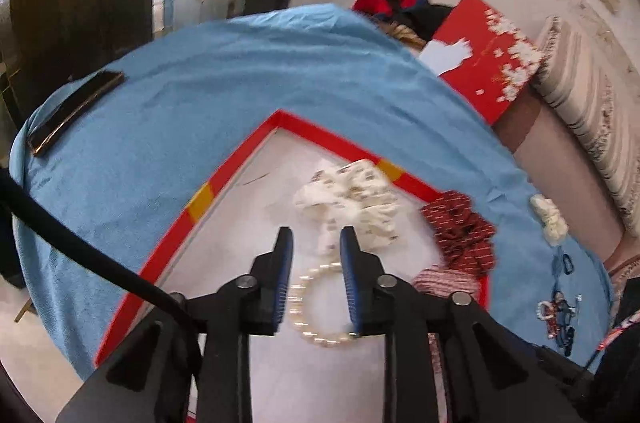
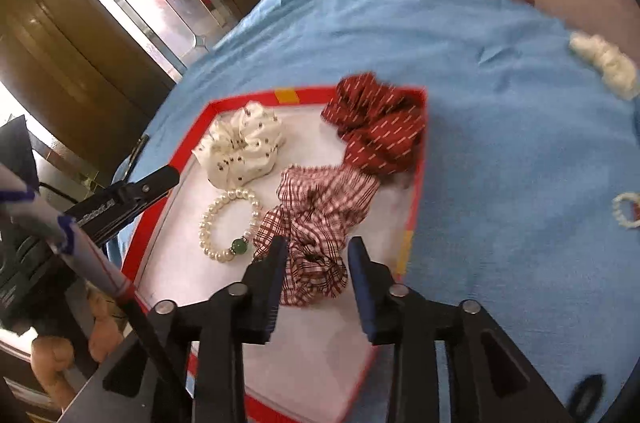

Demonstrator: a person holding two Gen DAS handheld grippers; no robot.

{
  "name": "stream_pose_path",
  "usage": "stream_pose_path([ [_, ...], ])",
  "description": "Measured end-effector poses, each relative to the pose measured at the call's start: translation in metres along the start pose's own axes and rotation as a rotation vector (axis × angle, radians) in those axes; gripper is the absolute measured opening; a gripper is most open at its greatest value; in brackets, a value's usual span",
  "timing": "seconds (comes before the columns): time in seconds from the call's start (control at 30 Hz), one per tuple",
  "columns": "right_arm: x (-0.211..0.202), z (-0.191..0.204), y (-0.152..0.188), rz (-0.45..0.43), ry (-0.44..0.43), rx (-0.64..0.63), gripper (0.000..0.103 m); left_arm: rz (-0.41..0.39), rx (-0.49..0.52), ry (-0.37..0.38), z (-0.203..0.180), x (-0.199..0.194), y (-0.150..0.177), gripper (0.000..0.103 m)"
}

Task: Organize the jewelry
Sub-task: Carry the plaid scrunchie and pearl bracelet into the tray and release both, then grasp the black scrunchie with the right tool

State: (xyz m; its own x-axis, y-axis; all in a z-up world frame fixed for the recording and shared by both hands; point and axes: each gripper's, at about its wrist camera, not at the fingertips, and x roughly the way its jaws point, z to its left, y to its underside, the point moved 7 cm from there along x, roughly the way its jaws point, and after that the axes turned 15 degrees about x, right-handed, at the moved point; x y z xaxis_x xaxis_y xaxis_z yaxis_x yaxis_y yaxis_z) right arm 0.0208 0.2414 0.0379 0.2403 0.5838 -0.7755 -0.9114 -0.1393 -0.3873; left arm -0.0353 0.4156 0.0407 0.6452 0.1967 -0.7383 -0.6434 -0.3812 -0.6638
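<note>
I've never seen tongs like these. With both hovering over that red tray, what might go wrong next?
1. The left tongs stand open over the pearl bracelet, which lies against the cream scrunchie; closing may pinch fabric too, or the round beads may slip out.
2. The right tongs straddle the checked scrunchie, which touches the dark red scrunchie draped over the tray rim; lifting could drag that one off.

White lettering on the left gripper (image 2: 120, 201) body is too blurred to read.
</note>
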Motion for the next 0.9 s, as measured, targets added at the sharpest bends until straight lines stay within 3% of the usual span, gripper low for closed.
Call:
stream_pose_path([
  [0.2, -0.076, -0.064, -0.003, -0.112, 0.061, 0.015, 0.044, -0.072, 0.096, 0.08, -0.054, -0.022, -0.003, 0.024],
  [0.43, -0.151, -0.208, 0.011, -0.202, 0.28, 0.157, 0.046, -0.069, 0.281, 0.279, -0.156, -0.045, 0.025, 0.036],
  [0.6, -0.187, -0.294, 0.021, -0.242, 0.372, 0.281, 0.046, 0.031, 0.448, 0.402, -0.24, -0.04, 0.073, 0.036],
  [0.73, -0.199, -0.326, 0.02, -0.268, 0.362, 0.343, 0.046, 0.135, 0.546, 0.48, -0.291, -0.027, 0.116, 0.036],
  [0.9, -0.184, -0.341, 0.011, -0.272, 0.338, 0.342, 0.046, 0.228, 0.624, 0.511, -0.33, -0.007, 0.152, 0.036],
])
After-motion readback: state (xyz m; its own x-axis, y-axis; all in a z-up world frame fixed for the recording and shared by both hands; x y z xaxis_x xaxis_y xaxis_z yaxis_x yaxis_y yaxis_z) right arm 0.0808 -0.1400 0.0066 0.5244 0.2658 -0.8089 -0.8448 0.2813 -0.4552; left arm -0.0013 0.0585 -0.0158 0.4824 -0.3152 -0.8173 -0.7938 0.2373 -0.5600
